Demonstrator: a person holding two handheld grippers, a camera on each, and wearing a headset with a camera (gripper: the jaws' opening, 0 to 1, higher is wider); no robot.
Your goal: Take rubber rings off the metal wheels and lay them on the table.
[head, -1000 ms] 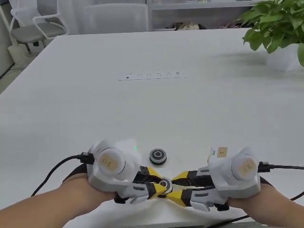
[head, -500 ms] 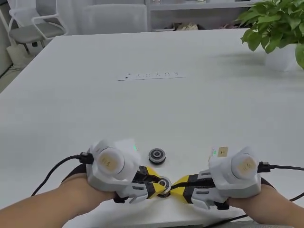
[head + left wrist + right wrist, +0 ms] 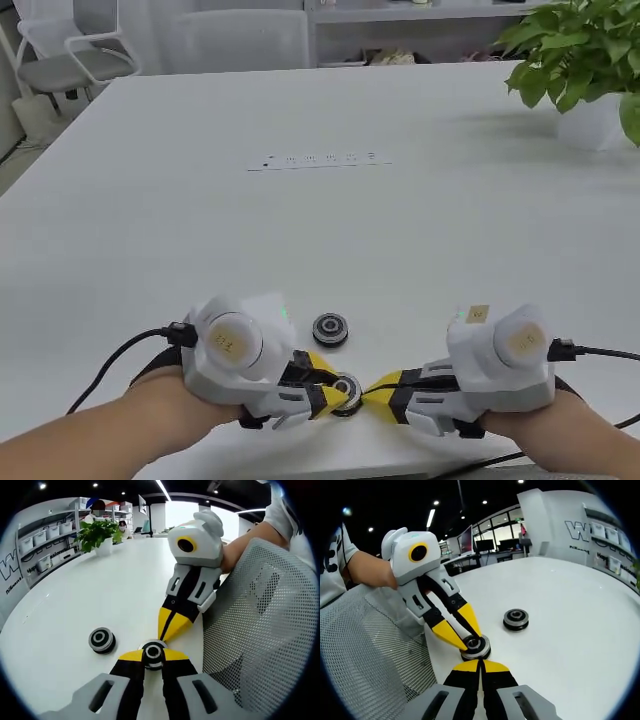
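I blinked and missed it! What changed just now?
The right tongs closed their jaws at the wheel and drew back a little. The left tongs kept holding that wheel; the other wheel stayed on the table.

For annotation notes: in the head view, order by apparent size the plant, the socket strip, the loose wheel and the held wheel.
1. plant
2. socket strip
3. loose wheel and held wheel: alike, the latter partly hidden.
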